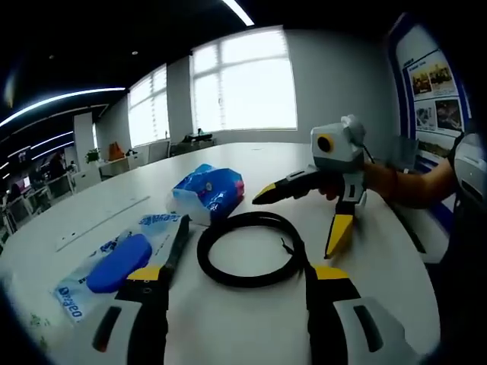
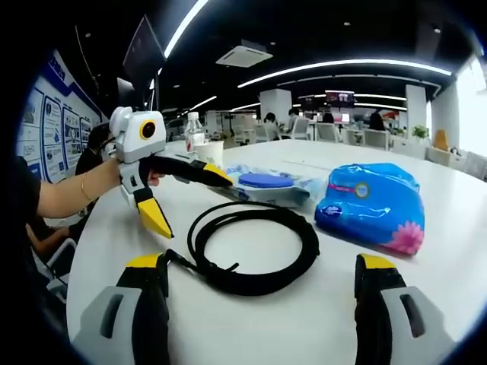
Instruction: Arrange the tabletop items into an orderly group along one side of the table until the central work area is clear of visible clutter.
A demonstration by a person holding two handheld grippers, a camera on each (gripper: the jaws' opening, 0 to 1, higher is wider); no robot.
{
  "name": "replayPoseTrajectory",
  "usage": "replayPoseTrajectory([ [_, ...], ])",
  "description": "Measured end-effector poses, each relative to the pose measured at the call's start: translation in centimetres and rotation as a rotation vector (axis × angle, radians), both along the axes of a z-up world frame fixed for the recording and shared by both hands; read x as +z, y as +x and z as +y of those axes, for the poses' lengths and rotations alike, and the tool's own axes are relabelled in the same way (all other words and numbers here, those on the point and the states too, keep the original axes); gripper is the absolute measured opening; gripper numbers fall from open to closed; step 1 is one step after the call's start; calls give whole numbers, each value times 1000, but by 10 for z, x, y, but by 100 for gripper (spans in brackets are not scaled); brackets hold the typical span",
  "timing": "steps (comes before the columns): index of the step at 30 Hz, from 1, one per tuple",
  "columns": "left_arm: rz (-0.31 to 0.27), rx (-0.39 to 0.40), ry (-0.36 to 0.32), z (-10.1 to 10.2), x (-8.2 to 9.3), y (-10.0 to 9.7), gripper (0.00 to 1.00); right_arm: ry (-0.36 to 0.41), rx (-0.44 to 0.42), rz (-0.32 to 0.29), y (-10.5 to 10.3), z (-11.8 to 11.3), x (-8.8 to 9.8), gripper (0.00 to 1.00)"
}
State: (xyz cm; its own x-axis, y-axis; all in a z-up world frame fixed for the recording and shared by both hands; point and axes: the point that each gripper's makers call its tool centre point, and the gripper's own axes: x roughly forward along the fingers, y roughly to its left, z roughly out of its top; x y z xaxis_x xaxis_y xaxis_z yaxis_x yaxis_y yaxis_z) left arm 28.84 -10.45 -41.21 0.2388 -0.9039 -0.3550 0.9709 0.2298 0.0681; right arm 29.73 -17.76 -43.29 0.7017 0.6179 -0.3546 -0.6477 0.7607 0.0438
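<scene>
Cable coil (image 1: 251,249) lies between tissue pack (image 1: 208,192) (blue) and wipes (image 1: 114,264).

The coiled black cable (image 1: 251,248) lies between both grippers; bare table (image 1: 251,163) stretches beyond the blue tissue pack (image 1: 209,192).

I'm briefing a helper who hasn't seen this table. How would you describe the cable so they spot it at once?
On the white table, look in the middle, between the two open grippers. The cable lies there, coiled into a flat ring. It is the one plain black thing; the tissue pack and wipes pack beside it are blue.
</scene>
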Motion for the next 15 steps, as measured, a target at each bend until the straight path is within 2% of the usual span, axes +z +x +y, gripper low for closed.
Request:
replayPoseTrajectory([
  [2, 18, 12, 3, 3, -2, -2, 73, -2, 2, 1, -1, 2, 0, 100],
  [5, 4, 18, 11, 6, -5, -3, 73, -1, 7, -1, -1, 5, 1, 100],
  [11, 24, 38, 12, 13, -7, -3, 74, -8, -2, -3, -2, 6, 1, 100],
  [15, 35, 69, -25, 19, -2, 0, 74, 1, -23, 6, 0, 3, 1, 98],
])
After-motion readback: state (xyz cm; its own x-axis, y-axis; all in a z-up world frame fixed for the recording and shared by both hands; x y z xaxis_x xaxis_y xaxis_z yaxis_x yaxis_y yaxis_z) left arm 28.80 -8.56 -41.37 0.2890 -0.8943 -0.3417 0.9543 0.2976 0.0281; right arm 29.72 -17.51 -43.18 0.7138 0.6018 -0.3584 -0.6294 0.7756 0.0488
